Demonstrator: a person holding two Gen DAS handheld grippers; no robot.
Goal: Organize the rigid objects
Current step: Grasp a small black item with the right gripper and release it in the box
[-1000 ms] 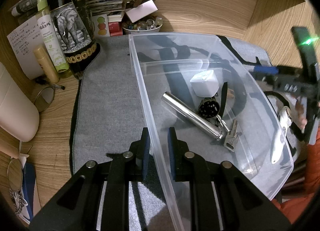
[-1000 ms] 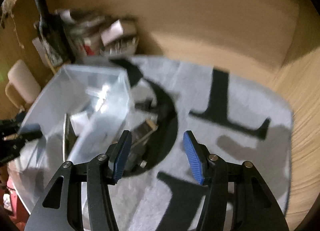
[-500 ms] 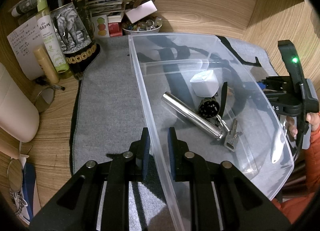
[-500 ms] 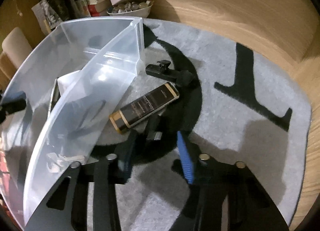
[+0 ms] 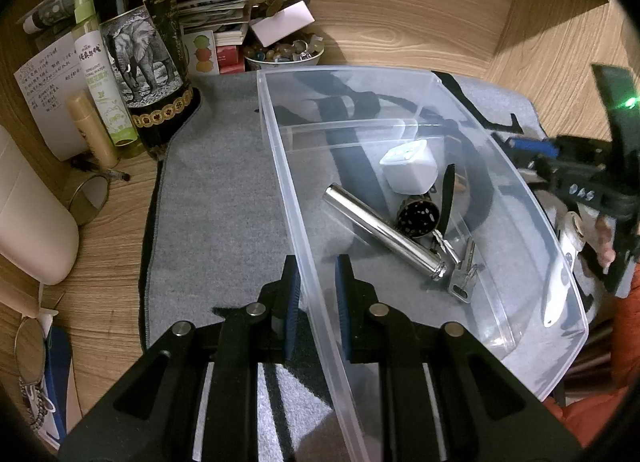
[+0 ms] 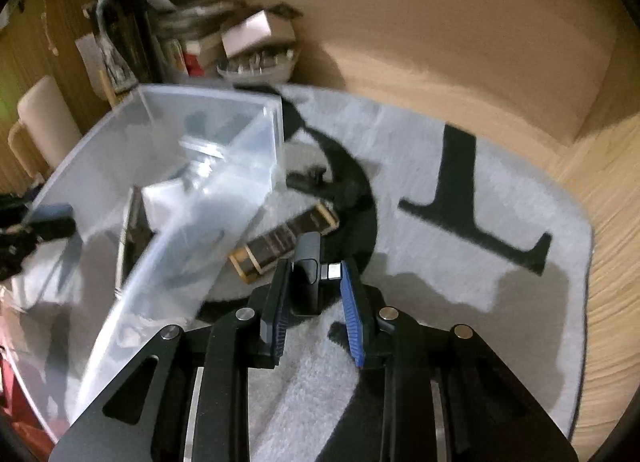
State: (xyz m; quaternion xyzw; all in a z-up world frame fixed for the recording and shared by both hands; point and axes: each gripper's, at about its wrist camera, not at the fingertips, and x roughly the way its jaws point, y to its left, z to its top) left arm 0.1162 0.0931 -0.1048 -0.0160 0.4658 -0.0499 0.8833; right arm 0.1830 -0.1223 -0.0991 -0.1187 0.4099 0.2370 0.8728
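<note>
My left gripper [image 5: 314,266] is shut on the near side wall of a clear plastic bin [image 5: 280,166] that stands on a grey mat [image 5: 216,202]. Inside the bin lie a silver tube [image 5: 384,234], a white cube [image 5: 412,170], a black perforated disc [image 5: 418,216] and keys [image 5: 464,274]. To the right of the bin [image 6: 224,166], my right gripper [image 6: 315,268] is closing on a small black USB device [image 6: 306,262]. Its pads touch the device's body and silver plug. A black-and-gold flat case [image 6: 286,240] and a black clip [image 6: 316,180] lie just beyond on the mat.
A dark bottle with an elephant label [image 5: 140,46], a green spray bottle [image 5: 100,82], a bowl of stones [image 5: 284,54] and stacked papers crowd the back left corner. Glasses [image 5: 86,198] and a white rounded object [image 5: 28,222] lie left of the mat. Wooden walls enclose the desk.
The right gripper's jaws have narrowed from wide apart to pressing on the black USB device. The left gripper and the bin have stayed where they were.
</note>
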